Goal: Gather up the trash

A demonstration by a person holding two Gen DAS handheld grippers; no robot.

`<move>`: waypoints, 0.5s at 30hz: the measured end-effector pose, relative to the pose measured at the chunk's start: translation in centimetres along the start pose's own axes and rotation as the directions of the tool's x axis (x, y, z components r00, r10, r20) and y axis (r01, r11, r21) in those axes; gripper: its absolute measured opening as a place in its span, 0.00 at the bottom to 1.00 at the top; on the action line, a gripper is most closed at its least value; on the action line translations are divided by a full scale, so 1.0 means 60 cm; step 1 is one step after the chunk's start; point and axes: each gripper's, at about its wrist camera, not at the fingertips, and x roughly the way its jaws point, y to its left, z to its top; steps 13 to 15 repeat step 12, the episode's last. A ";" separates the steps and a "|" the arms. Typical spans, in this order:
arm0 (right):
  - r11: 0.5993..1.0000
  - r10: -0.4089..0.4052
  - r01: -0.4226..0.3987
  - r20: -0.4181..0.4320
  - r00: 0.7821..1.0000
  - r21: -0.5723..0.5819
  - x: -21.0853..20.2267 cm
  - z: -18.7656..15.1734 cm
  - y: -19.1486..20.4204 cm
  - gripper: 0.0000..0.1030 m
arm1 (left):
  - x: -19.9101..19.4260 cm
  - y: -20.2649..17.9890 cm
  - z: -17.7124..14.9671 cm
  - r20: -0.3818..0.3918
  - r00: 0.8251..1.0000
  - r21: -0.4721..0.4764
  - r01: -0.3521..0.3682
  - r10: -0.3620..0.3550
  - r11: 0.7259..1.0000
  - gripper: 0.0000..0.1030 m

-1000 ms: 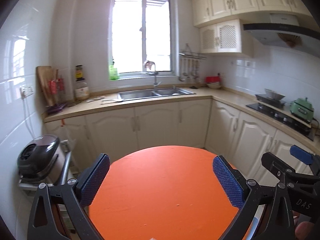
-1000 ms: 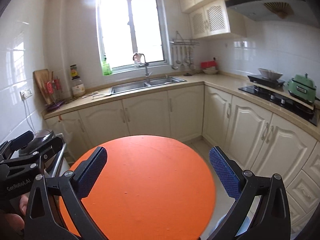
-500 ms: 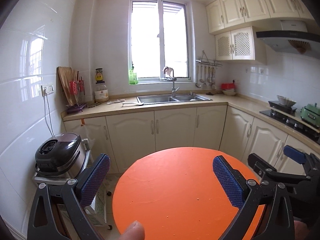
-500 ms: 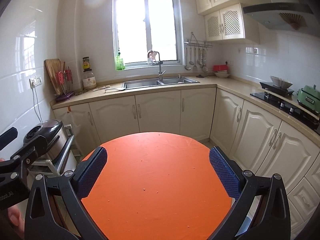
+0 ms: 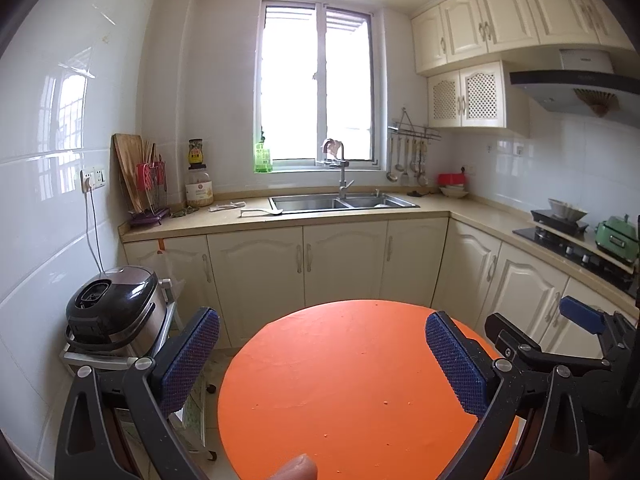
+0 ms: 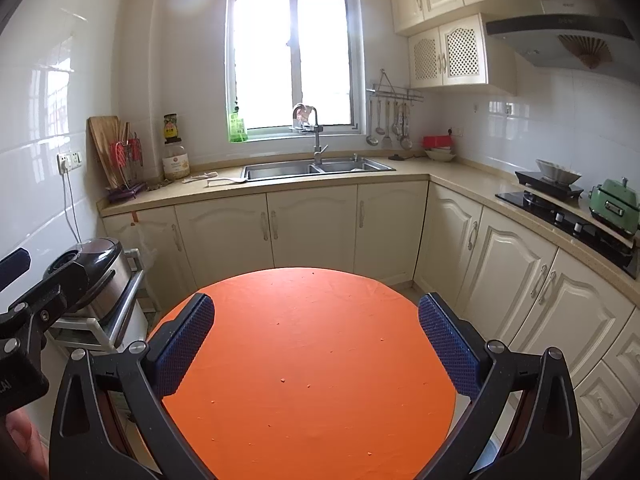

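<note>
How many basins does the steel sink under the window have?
2. The left basin lies left of the faucet, and the right basin lies beside it, nearer the corner with the hanging utensils. Nothing hides either one.

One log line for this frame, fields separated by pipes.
left hand-held gripper: open, empty | right hand-held gripper: open, empty | both above orange round table | only crumbs visible | nothing collected yet
</note>
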 end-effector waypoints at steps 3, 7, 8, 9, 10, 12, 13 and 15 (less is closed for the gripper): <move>1.000 0.000 0.000 -0.001 1.000 -0.001 0.000 0.000 0.004 1.00 | 0.000 0.001 -0.004 0.010 1.000 0.006 -0.011 0.011 1.000 0.99; 1.000 0.000 0.000 -0.002 1.000 0.000 0.000 0.001 0.004 1.00 | 0.006 0.004 -0.006 0.009 1.000 -0.002 0.001 -0.001 1.000 0.99; 1.000 0.001 -0.001 -0.002 1.000 0.000 0.000 0.001 0.004 1.00 | 0.004 0.003 -0.007 0.014 1.000 -0.004 0.003 -0.003 1.000 0.99; 1.000 0.002 -0.002 -0.001 1.000 -0.001 0.000 0.002 0.003 1.00 | 0.003 0.002 -0.009 0.019 1.000 -0.007 0.005 -0.005 1.000 0.99; 1.000 0.002 -0.002 0.000 1.000 -0.002 0.000 0.002 0.003 1.00 | 0.001 0.002 -0.011 0.026 1.000 -0.011 0.010 -0.009 1.000 0.99; 1.000 0.004 -0.004 -0.002 1.000 -0.002 0.001 0.003 0.001 1.00 | 0.000 0.002 -0.016 0.031 0.999 -0.016 0.015 -0.015 1.000 0.99; 1.000 0.004 -0.004 -0.002 1.000 -0.002 0.001 0.003 0.001 1.00 | 0.000 0.002 -0.016 0.031 0.999 -0.016 0.015 -0.015 1.000 0.99; 1.000 0.004 -0.004 -0.002 1.000 -0.002 0.001 0.003 0.001 1.00 | 0.000 0.002 -0.016 0.031 0.999 -0.016 0.015 -0.015 1.000 0.99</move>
